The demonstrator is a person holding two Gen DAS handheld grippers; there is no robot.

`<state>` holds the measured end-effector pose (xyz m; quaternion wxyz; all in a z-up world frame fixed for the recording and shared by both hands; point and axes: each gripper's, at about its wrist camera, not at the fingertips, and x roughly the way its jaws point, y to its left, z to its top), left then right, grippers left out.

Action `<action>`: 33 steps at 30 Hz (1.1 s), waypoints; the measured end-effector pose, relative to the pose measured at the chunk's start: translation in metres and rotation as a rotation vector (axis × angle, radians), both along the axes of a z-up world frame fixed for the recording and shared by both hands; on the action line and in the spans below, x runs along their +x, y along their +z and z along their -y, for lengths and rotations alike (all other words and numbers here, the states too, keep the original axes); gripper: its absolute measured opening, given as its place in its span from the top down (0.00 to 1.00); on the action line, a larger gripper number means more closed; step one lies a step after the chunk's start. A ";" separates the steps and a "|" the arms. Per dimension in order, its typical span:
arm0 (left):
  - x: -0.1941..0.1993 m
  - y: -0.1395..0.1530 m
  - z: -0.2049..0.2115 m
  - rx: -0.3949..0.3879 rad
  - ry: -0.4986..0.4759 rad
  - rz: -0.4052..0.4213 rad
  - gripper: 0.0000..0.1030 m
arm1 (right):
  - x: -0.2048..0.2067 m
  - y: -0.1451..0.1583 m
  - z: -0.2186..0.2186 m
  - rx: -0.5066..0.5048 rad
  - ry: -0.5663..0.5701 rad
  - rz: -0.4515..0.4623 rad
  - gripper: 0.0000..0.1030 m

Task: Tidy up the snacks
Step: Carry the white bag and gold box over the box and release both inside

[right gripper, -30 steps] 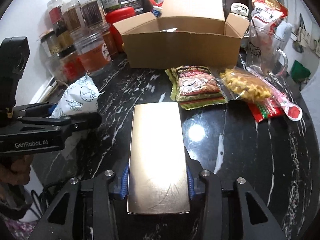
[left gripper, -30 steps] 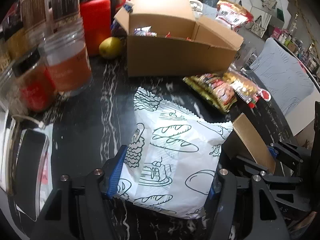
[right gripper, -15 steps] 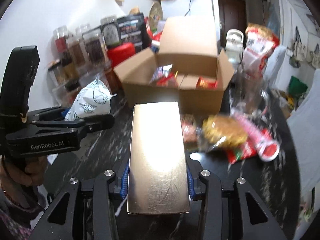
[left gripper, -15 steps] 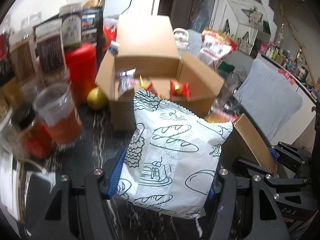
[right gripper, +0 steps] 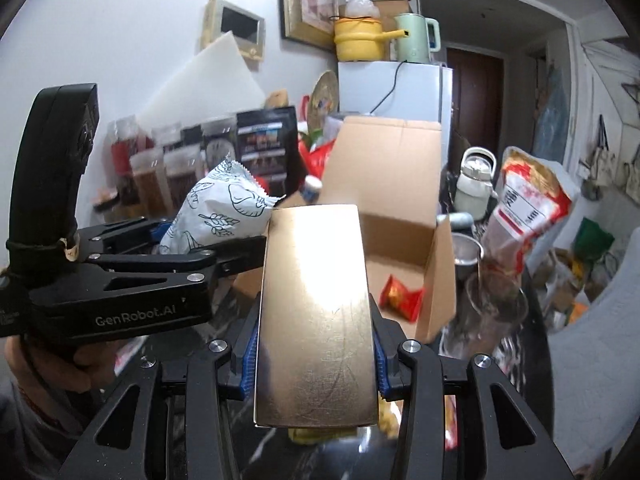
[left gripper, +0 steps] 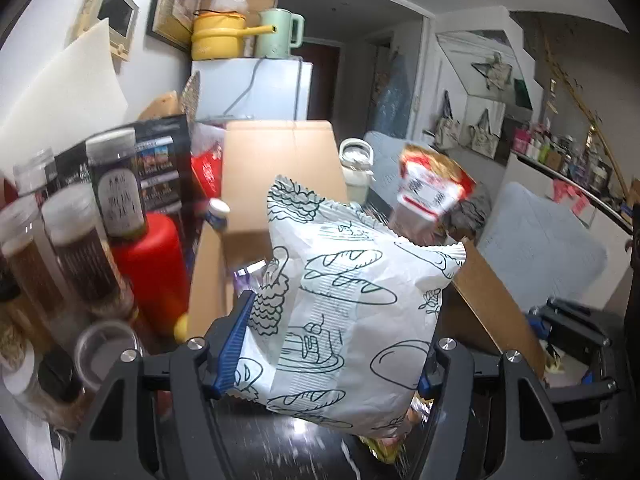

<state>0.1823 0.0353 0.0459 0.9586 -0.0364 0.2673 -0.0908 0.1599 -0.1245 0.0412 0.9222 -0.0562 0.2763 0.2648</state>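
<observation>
My left gripper point(left gripper: 328, 344) is shut on a white snack bag printed with green bread drawings point(left gripper: 352, 320), held up in the air in front of the open cardboard box point(left gripper: 276, 176). My right gripper point(right gripper: 316, 356) is shut on a flat gold box point(right gripper: 316, 312), also lifted, just short of the cardboard box point(right gripper: 396, 176). In the right wrist view the left gripper point(right gripper: 224, 254) and its white bag point(right gripper: 216, 212) hang at the left, beside the gold box. A red snack packet point(right gripper: 400, 296) lies inside the cardboard box.
Jars point(left gripper: 80, 248) and a red canister point(left gripper: 152, 268) crowd the left by the wall. A red-and-white snack bag point(right gripper: 528, 208) stands in a glass jug point(right gripper: 492, 308) right of the box. A white flask point(right gripper: 476, 184) stands behind. A person's hand point(right gripper: 60, 360) holds the left gripper.
Both grippers have risen off the black marble table with their loads and tilted up toward the cardboard box, so the view now looks over the box into the room.
</observation>
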 end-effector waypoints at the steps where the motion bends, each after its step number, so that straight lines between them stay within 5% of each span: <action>1: 0.007 0.002 -0.001 0.001 0.008 0.006 0.37 | 0.008 0.002 0.000 0.023 0.005 -0.010 0.58; 8: 0.044 0.008 -0.006 0.027 0.046 0.036 0.37 | 0.047 0.005 -0.005 0.069 0.009 -0.014 0.58; 15: 0.077 -0.016 -0.008 0.055 0.047 0.006 0.37 | 0.083 -0.013 -0.012 0.080 -0.009 -0.011 0.58; 27: 0.112 -0.070 -0.006 0.118 0.045 -0.138 0.37 | 0.121 -0.080 -0.009 0.091 -0.018 -0.155 0.58; 33: 0.123 -0.088 -0.005 0.134 0.055 -0.193 0.37 | 0.126 -0.089 -0.008 0.082 -0.039 -0.175 0.58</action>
